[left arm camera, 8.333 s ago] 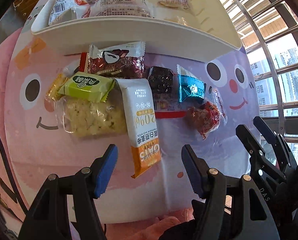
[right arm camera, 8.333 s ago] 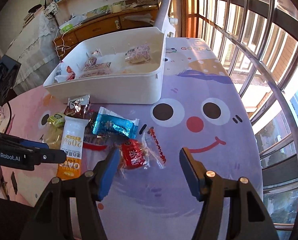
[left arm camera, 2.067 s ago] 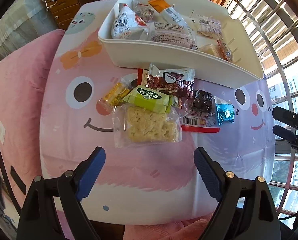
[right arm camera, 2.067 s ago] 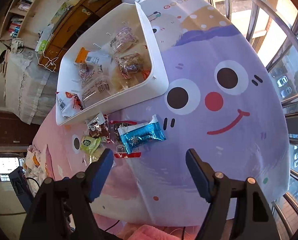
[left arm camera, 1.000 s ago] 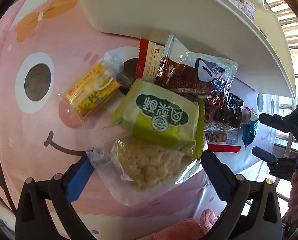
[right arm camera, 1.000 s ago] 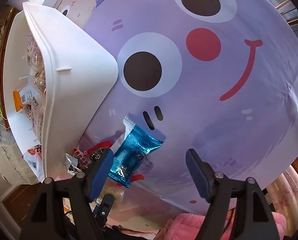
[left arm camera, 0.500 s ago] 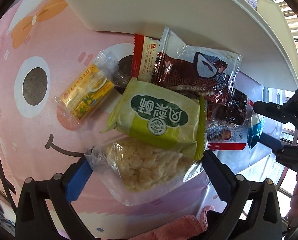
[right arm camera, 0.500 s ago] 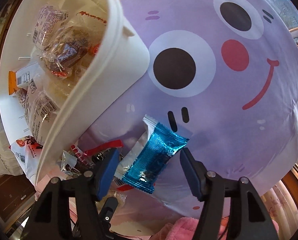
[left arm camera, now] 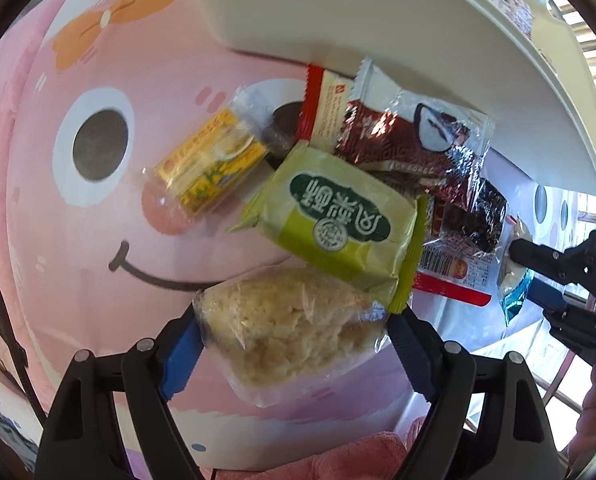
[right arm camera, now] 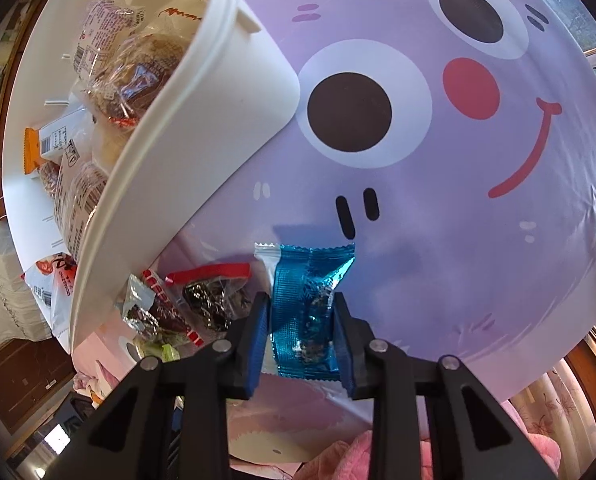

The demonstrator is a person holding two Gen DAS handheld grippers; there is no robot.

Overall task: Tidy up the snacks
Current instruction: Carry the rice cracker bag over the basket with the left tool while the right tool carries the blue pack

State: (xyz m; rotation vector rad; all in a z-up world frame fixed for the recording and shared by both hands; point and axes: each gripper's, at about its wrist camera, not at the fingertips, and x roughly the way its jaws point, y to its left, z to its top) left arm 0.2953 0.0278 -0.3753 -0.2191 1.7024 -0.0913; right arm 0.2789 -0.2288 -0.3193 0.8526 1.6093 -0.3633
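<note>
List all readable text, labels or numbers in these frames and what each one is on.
Green packet: large white Chinese characters in a dark green oval, seen upside down; I cannot transcribe them reliably.
Yellow packet: red print, blurred.
Red-edged wrapper: barcode and fine print, too small.
Brown foil packet: a line of small letters, not legible.
Wrappers in the white bin: barcodes and print, unreadable.
Blue foil packet: no readable text.

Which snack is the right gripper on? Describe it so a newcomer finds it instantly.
Start at the white bin on the cartoon-face tablecloth. Just off its corner, on the purple face, lies the blue snack packet, between the right gripper fingers. It is the only shiny blue foil wrapper there.
</note>
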